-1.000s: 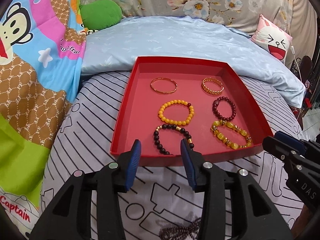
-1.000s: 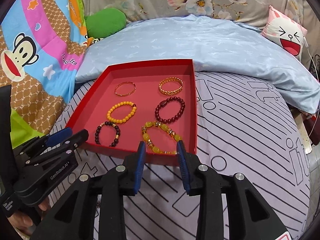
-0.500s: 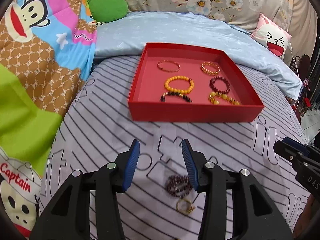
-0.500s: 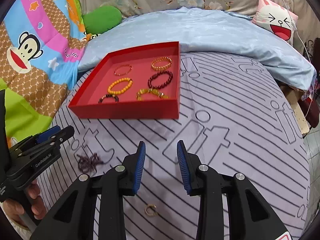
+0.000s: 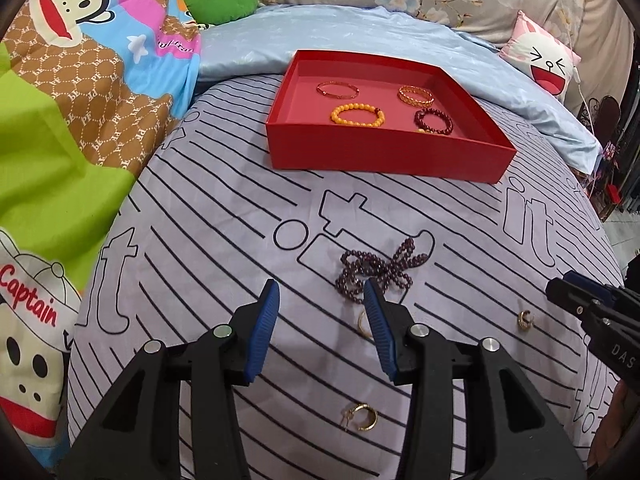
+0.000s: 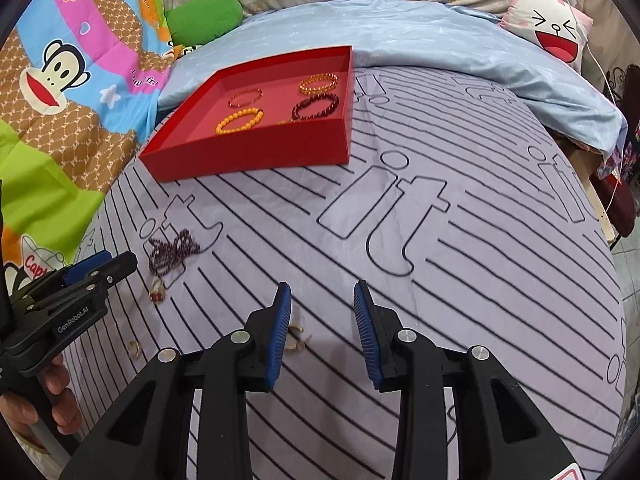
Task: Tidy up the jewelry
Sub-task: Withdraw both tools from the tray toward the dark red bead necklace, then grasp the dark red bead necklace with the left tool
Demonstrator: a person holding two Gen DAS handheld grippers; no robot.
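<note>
A red tray (image 5: 384, 152) (image 6: 256, 156) holding several bracelets sits far back on the striped bed sheet. A tangled dark purple bead strand (image 5: 376, 270) (image 6: 172, 252) lies on the sheet just ahead of my left gripper (image 5: 320, 292), which is open and empty. A gold ring (image 5: 363, 322) lies by its right finger. Small gold earrings lie nearer the front (image 5: 362, 418) and to the right (image 5: 525, 320). My right gripper (image 6: 322, 292) is open and empty over the sheet, with a small gold piece (image 6: 297, 338) beside its left finger.
A light blue quilt (image 5: 360, 36) lies behind the tray. A cartoon monkey blanket (image 5: 80, 80) covers the left side. A pink cat pillow (image 6: 548, 28) sits at the back right. The bed's right edge (image 6: 600, 216) drops to the floor.
Both grippers have pulled back from the tray toward the front of the bed. The purple bead strand and loose gold pieces have come into view below them. Both stay open.
</note>
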